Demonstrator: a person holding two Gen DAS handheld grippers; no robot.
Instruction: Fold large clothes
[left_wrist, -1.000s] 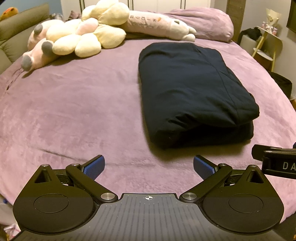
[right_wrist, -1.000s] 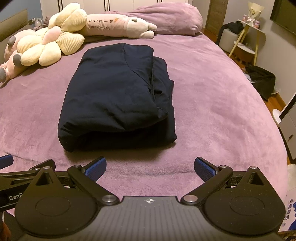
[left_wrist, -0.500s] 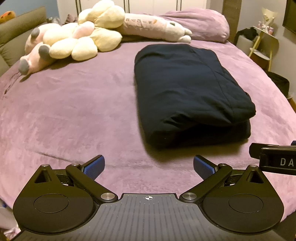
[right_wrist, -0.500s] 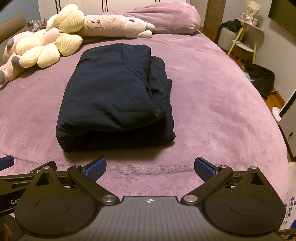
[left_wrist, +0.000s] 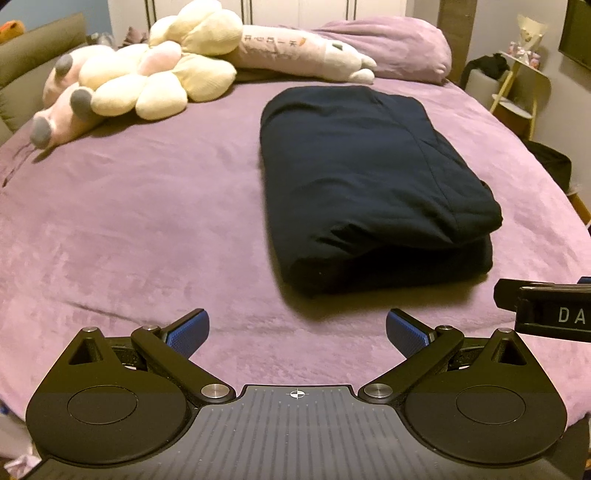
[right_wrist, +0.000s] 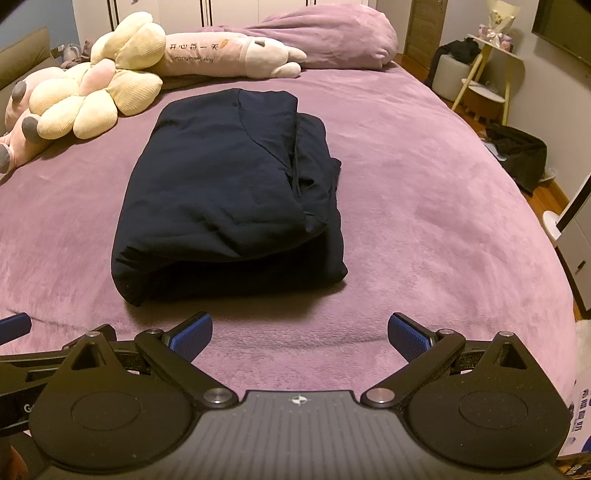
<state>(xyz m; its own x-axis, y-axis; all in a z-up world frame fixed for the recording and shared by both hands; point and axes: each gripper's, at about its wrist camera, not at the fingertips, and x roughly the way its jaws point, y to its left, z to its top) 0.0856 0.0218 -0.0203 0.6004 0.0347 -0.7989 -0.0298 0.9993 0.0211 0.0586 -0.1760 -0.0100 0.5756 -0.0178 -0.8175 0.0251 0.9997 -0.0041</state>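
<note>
One plump navy garment (left_wrist: 373, 184) — folded.

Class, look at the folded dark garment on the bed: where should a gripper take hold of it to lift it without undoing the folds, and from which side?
Probably the thick rolled near edge of the dark garment, approached low from the front over the purple bedspread. All layers meet in that fold, while the right side shows loose stepped edges. Both the left gripper and right gripper are open.

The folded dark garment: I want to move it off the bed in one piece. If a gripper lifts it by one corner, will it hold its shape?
Probably not. The folded dark garment lies in loose, puffy layers, so one corner would likely peel away and unfold. Its rounded, padded bulk suggests it is light for its size. A push may slide only the top layer over the plush bedspread.
</note>
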